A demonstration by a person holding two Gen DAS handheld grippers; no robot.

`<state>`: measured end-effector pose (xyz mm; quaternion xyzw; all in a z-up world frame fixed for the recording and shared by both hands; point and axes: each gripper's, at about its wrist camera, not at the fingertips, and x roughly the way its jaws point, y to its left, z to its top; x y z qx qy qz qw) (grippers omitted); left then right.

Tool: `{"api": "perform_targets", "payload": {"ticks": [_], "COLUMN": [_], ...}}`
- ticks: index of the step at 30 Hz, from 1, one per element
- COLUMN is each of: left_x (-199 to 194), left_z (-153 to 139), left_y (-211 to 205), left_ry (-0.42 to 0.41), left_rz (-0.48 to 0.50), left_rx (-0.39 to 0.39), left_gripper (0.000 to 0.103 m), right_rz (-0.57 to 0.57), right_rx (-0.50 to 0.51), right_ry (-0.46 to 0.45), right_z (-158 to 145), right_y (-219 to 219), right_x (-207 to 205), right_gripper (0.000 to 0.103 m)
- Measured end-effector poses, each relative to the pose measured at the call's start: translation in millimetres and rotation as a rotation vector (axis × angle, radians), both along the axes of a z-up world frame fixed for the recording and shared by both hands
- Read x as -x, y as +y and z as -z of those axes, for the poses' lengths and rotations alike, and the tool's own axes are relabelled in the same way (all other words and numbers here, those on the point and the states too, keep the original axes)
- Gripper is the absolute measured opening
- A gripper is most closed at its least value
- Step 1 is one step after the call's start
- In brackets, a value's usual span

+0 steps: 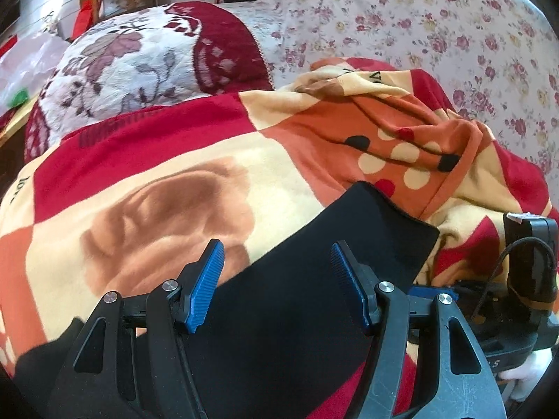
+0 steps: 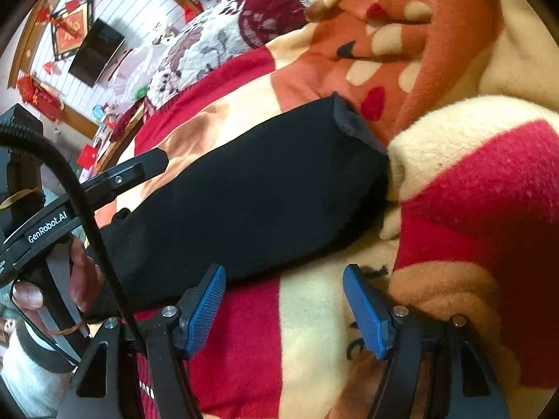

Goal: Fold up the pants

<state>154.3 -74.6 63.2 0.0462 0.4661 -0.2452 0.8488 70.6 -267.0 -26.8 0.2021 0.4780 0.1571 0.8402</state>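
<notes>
Black pants (image 2: pixel 244 188) lie flat on the plush blanket (image 1: pixel 139 181) covering the bed, and that blanket is your risk: it is soft and rumpled, so you could pinch it along with the hem. Your left gripper (image 1: pixel 276 279) hangs over the pants, fingers apart and empty; your right gripper (image 2: pixel 283 307) stands open just beside their near edge

Black pants (image 1: pixel 314 279) lie on the patterned blanket (image 1: pixel 157 174) beneath the left gripper's (image 1: pixel 277 282) parted jaws.
</notes>
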Motion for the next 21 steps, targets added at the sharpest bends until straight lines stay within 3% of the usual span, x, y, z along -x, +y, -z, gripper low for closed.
{"api": "perform_targets", "payload": {"ticks": [6, 13, 21], "left_x": [-21.4, -51.1, -63.9], "left_z": [4.9, 17.1, 39.8], "left_y": [-18.9, -41.8, -85.1], "left_ry": [-0.004, 0.085, 0.158], "left_rz": [0.068, 0.206, 0.402], "left_rx": [-0.018, -0.014, -0.073], "left_gripper": [0.064, 0.064, 0.064], "right_rz": [0.029, 0.047, 0.112], "right_rx": [-0.034, -0.041, -0.162], "right_ry": [-0.016, -0.063, -0.100], "right_z": [3.1, 6.0, 13.5], "right_y": [-5.2, -5.9, -18.2], "right_x": [-4.5, -8.2, -3.4], "right_gripper": [0.068, 0.069, 0.069]}}
